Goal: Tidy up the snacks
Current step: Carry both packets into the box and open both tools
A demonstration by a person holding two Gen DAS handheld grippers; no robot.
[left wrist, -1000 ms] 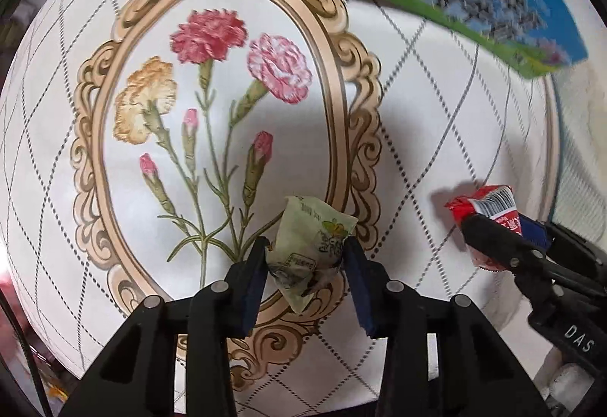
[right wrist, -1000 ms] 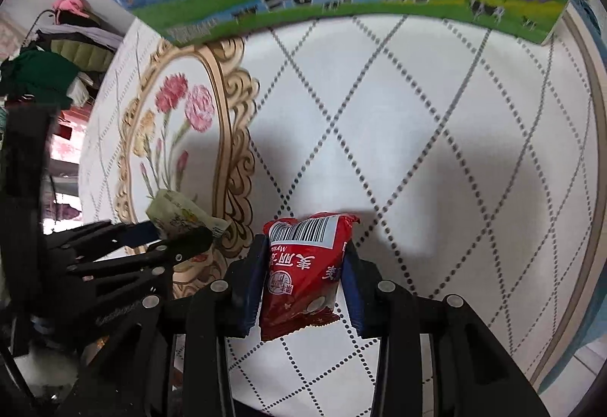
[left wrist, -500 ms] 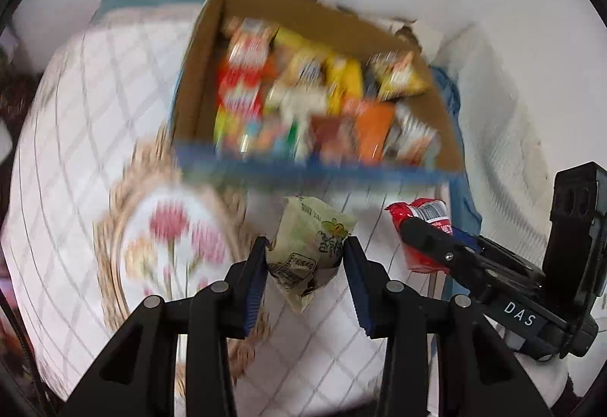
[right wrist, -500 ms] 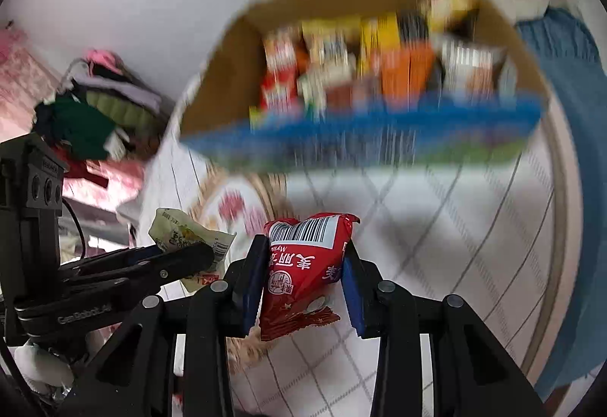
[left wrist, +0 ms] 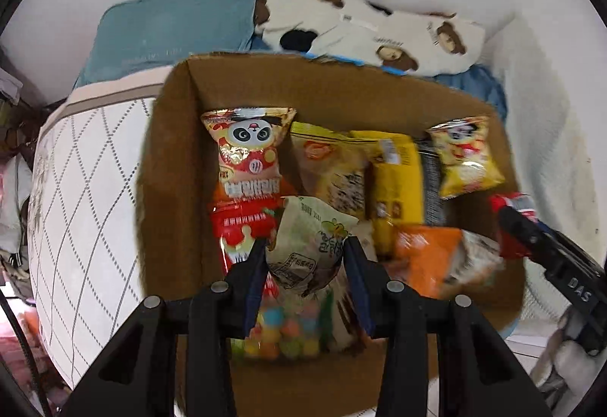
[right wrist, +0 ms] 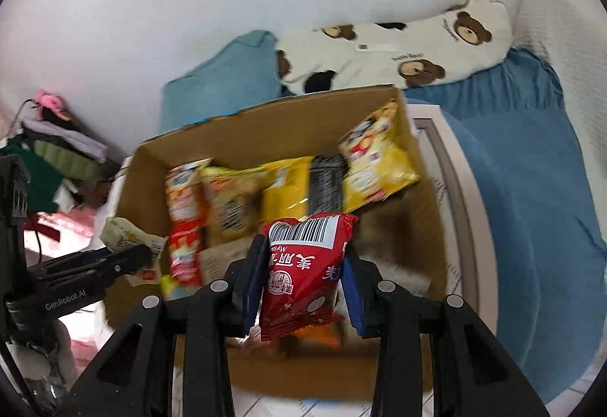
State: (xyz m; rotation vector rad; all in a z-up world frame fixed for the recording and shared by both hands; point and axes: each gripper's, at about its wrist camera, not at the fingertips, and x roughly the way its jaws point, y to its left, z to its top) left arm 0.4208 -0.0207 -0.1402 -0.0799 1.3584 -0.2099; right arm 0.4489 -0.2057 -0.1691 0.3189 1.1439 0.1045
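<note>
- The left gripper (left wrist: 305, 257) has its jaws clamped on a pale green snack packet (left wrist: 311, 246), held above the open cardboard box (left wrist: 170, 170).
- The right gripper (right wrist: 303, 273) has its jaws clamped on a red snack packet (right wrist: 303, 269), also held over the box, nearer its right side.
- Inside the box a red panda-print bag (left wrist: 248, 159) stands along the left wall, directly behind the green packet; yellow bags (left wrist: 394, 181) sit in the middle, a small yellow bag (left wrist: 466, 159) leans at the right wall, and an orange packet (left wrist: 428, 257) and a bag of coloured candies (left wrist: 282, 333) lie nearer the front.
- The box rests on a white quilted cover (left wrist: 83, 208) with a dotted diamond pattern.
- Behind the box lie a teal cushion (left wrist: 170, 22) and a cream bear-print pillow (right wrist: 398, 45); blue bedding (right wrist: 531, 189) spreads to the right, and piled clothes (right wrist: 53, 151) lie at far left.
- The red packet shows a barcode and upside-down white Chinese characters; the rest is too small to read.
- The left gripper's body reads "GenRobot.AI" in the right wrist view; the right gripper's shows "DAS".
</note>
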